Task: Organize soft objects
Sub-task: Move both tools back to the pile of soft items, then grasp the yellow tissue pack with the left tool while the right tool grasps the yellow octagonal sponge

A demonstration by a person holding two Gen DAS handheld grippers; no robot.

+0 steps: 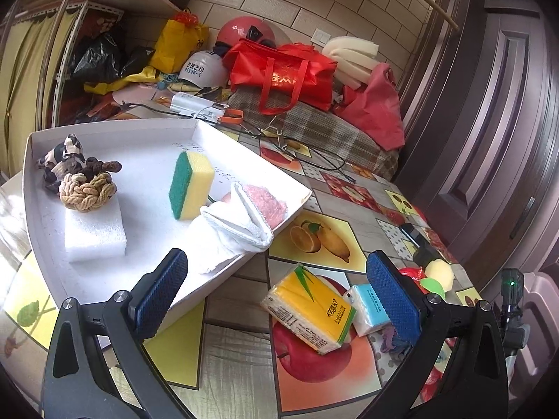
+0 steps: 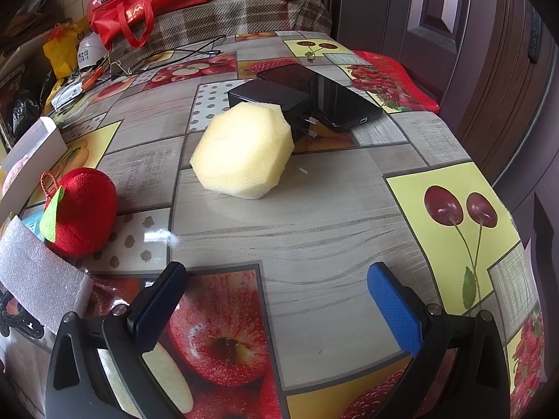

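Sponge (image 2: 242,150) sits on the table (image 2: 314,216), touching a black charger (image 2: 269,99), ahead of the right gripper (image 2: 276,300), spread wide and empty. Left gripper (image 1: 276,286), equally empty, hovers beside the tray (image 1: 35,146). Best squeeze gently, clear of the charger.

Green-and-yellow sponge (image 1: 190,185) in a white tray (image 1: 104,132); pale yellow sponge (image 2: 242,150) on the fruit-print tablecloth (image 2: 314,216).

Bare tablecloth (image 2: 314,216) open before the yellow sponge (image 2: 242,150), charger (image 2: 272,99) touching behind it, plush apple (image 2: 82,211) left.
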